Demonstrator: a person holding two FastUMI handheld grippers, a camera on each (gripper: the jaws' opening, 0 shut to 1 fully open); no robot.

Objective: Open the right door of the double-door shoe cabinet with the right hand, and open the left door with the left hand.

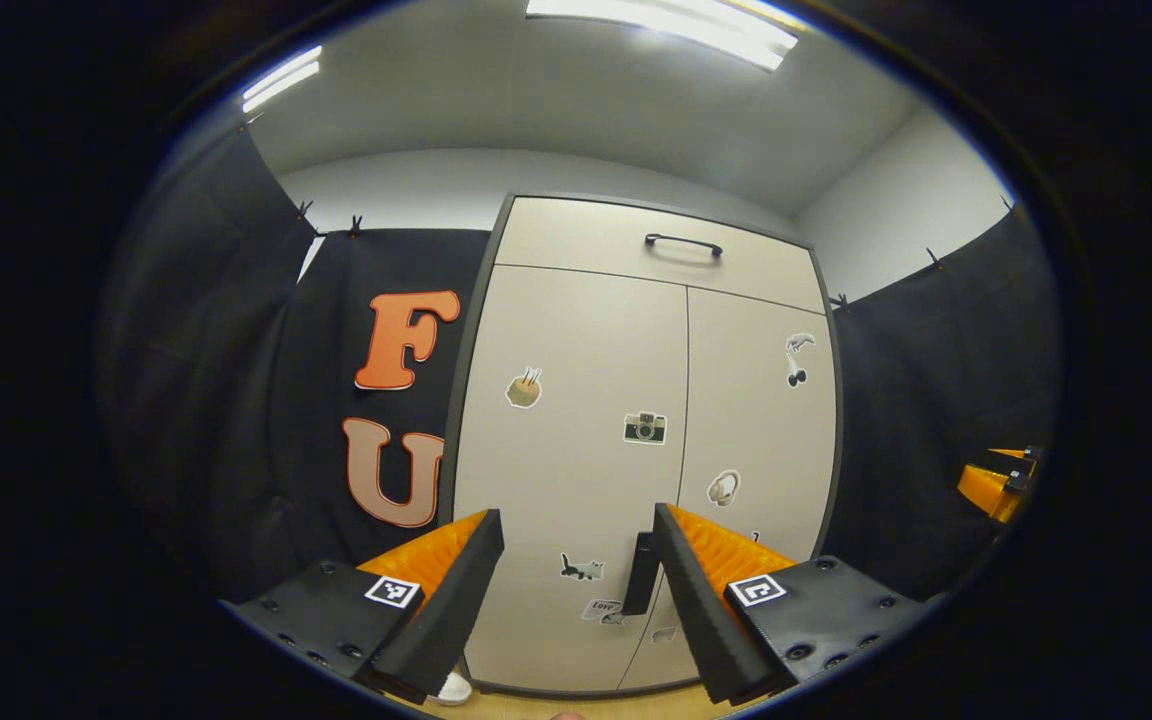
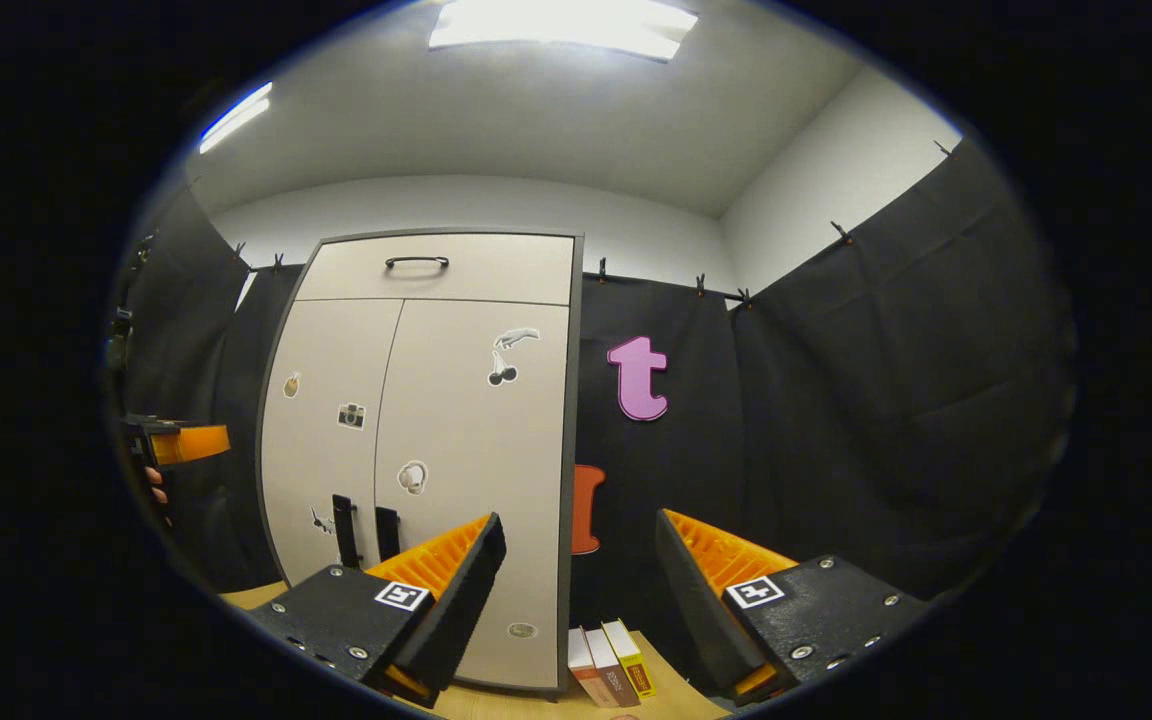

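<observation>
I see the shoe cabinet [image 1: 636,440] dead ahead at twelve o'clock from my left gripper [image 1: 576,570], both doors closed, stickers scattered across them. Its jaws gape, released, short of the left door's handle [image 1: 640,573]. From my right gripper [image 2: 576,570], jaws likewise released, the cabinet stands at ten o'clock; a few books [image 2: 611,664] lie on the surface [image 2: 676,690] just beside its right edge.
</observation>
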